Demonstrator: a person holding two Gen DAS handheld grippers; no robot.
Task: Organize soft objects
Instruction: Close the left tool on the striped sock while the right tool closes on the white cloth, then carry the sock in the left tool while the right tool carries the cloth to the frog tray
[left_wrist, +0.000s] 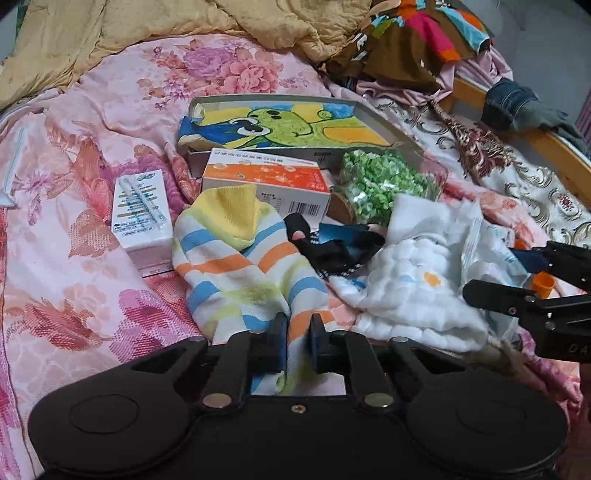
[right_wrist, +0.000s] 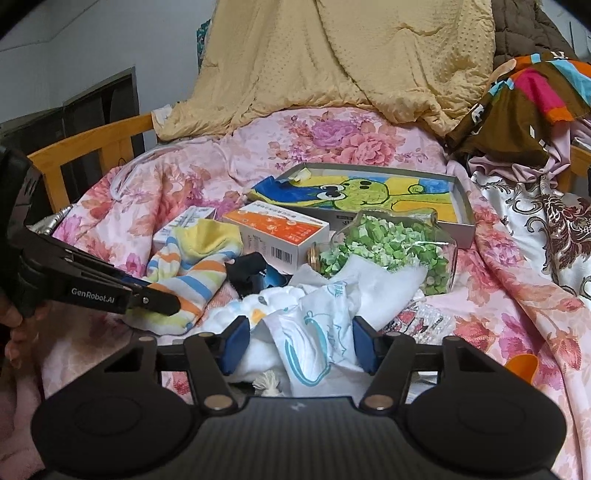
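Note:
A striped sock with a yellow cuff lies on the pink floral bedspread. My left gripper is shut on its near end; in the right wrist view the left gripper pinches the striped sock from the left. A white quilted cloth and a crinkled white plastic wrapper lie heaped to the right. My right gripper stands open astride the wrapper and the white quilted cloth, a blue pad on each side. From the left wrist view the right gripper reaches in sideways. A black and blue sock lies between.
Behind the heap are an orange box, a white and pink box, a clear jar of green paper bits on its side, and a shallow box with a frog picture. A yellow blanket and colourful clothes are piled at the back.

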